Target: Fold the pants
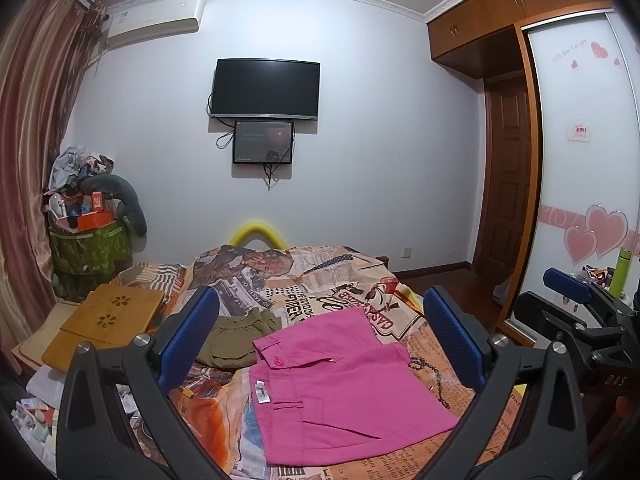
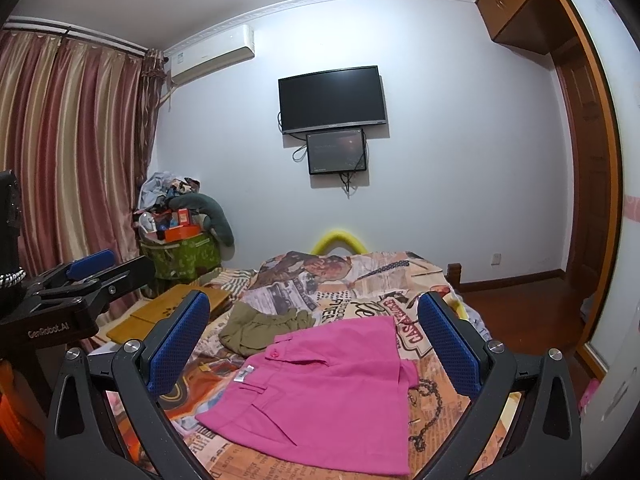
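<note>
Pink pants [image 1: 340,388] lie folded flat on the patterned bedspread [image 1: 320,280], waistband and button toward the left. They also show in the right wrist view [image 2: 320,392]. An olive-green garment [image 1: 236,338] lies crumpled just behind them, seen too in the right wrist view [image 2: 260,330]. My left gripper [image 1: 320,340] is open and empty, held above the pants. My right gripper [image 2: 314,348] is open and empty, also above the pants. The right gripper shows at the right edge of the left wrist view [image 1: 580,304]; the left gripper shows at the left of the right wrist view [image 2: 80,280].
A wooden lap tray [image 1: 104,320] lies at the bed's left. A green bin piled with clutter [image 1: 88,236] stands by the curtain. A TV [image 1: 266,88] hangs on the far wall. A wardrobe with a sliding door [image 1: 580,160] stands right.
</note>
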`<state>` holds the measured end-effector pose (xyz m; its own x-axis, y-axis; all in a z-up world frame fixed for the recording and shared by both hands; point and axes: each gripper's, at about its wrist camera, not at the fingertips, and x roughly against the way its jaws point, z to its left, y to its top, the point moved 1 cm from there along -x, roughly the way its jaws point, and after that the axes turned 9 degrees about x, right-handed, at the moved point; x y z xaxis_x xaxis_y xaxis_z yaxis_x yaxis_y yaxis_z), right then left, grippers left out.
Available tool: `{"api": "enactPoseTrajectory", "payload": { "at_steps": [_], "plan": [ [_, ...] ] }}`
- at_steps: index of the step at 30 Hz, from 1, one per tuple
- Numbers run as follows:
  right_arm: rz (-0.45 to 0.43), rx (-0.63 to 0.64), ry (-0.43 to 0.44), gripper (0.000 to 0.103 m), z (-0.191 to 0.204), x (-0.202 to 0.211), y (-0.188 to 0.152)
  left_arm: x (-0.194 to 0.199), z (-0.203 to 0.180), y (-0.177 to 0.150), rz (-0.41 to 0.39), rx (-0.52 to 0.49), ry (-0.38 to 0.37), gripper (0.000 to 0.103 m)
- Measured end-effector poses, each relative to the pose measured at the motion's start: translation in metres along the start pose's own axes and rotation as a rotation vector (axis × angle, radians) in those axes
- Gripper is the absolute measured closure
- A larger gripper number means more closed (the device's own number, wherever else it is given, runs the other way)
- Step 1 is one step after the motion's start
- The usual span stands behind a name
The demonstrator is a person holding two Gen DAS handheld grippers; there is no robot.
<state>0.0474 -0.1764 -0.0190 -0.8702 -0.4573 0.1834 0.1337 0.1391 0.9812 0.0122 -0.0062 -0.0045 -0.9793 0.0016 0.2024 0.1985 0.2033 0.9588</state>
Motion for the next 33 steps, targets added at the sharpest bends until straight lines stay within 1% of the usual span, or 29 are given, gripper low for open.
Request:
{"api": "enactPoseTrajectory", "payload": {
  "at_steps": [28,33],
  "plan": [
    [0.0,-0.001,-0.005,0.0,-0.0026,-0.0018,-0.0016,-0.0052,-0.0046,-0.0056,0.006,-0.005,0.015,0.0],
    [0.001,-0.002,-0.005,0.0,-0.0026,-0.0017,-0.0019,-0.0079,0.0004,-0.0041,0.006,-0.002,0.017,0.0]
  ]
}}
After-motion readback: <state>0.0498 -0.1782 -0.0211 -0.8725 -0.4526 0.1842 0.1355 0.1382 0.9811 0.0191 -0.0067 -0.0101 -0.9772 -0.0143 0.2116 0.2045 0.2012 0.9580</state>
